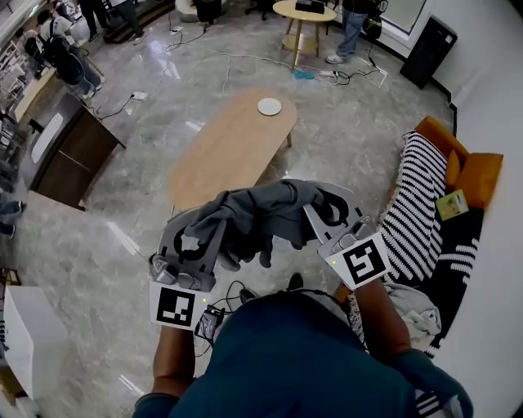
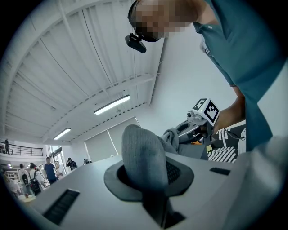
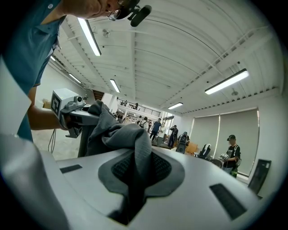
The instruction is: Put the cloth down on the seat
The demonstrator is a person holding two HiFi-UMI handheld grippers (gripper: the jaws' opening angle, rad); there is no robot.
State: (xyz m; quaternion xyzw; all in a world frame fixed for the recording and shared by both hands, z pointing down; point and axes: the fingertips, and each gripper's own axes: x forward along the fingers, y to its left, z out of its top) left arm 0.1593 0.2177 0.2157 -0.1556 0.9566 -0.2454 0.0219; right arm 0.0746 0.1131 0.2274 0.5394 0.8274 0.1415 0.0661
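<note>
A grey cloth (image 1: 260,217) hangs bunched between my two grippers, held up in front of the person's chest. My left gripper (image 1: 203,235) is shut on one end of it and my right gripper (image 1: 324,211) is shut on the other. In the left gripper view the cloth (image 2: 142,157) rises out of the closed jaws, with the right gripper (image 2: 199,124) beyond. The right gripper view shows the cloth (image 3: 131,144) pinched the same way, the left gripper (image 3: 74,115) behind it. The seat, an orange sofa (image 1: 480,175) under a black-and-white striped blanket (image 1: 415,199), is to the right.
A long oval wooden table (image 1: 233,148) with a white plate (image 1: 270,107) stands ahead on the marble floor. A small round table (image 1: 304,11) and cables lie farther back. People stand at the room's far edges. A white cloth (image 1: 409,304) lies near the sofa's front.
</note>
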